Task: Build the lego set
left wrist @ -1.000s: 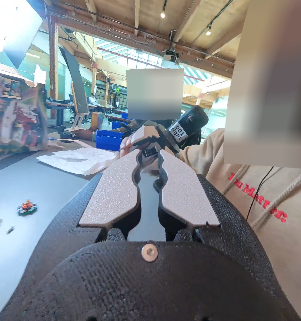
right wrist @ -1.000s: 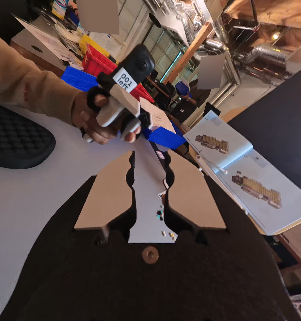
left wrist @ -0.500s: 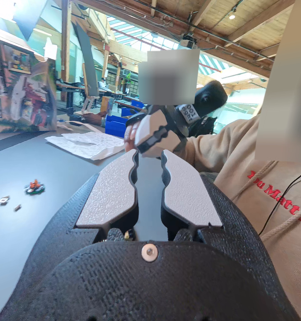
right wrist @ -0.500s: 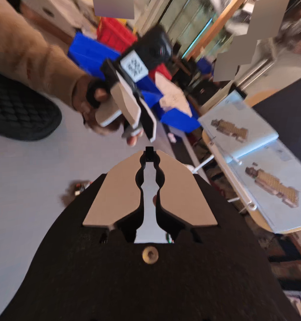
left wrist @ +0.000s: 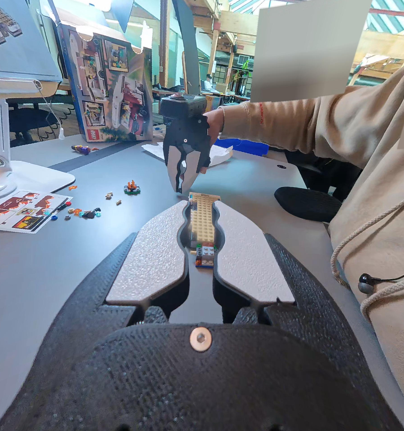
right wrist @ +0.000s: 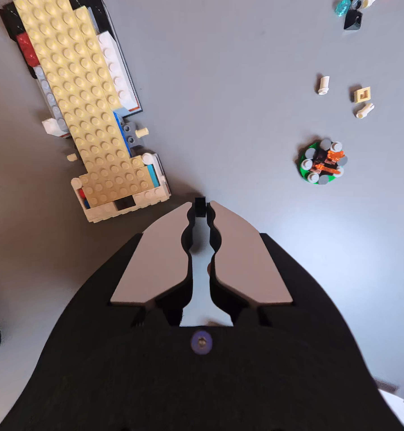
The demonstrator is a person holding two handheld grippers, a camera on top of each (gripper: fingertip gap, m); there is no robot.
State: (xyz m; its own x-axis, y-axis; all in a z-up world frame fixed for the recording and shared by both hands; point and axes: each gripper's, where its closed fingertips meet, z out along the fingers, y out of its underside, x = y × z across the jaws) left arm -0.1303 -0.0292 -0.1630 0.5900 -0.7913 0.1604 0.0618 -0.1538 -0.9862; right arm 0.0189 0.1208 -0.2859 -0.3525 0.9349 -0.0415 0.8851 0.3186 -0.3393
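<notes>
Brick model [left wrist: 202, 221], tan-plated on top, lies flat on the grey bench [left wrist: 44, 268], and I see it through the gap of my left hand-held gripper [left wrist: 201, 205].

1. Left hand-held gripper: held low and near level, fingers pointing forward along the length of the model. The fingers [left wrist: 154, 251] stand a little apart with the model between them. From this angle I cannot tell whether the pads press its sides or merely hover over it.

2. Right hand-held gripper [right wrist: 200, 205]: held steeply, tips pointing down at the bench, just beside the far end of the model [right wrist: 84, 112]. The left wrist view shows it [left wrist: 179, 190] gripped by a hand [left wrist: 214, 126] coming out of a beige sleeve [left wrist: 289, 123], wrist above the tips. Its fingers [right wrist: 243, 261] are nearly closed, and a small black piece [right wrist: 200, 207] is pinched between the tips.

3. Surroundings: a round green base with orange flame parts [right wrist: 322, 163] sits well apart from the right tips. Small cream pieces [right wrist: 362, 95] lie beyond it. Loose small parts [left wrist: 84, 213] lie beside a printed sheet [left wrist: 21, 211] on the left. A picture box [left wrist: 112, 93] stands at the far side of the bench.
</notes>
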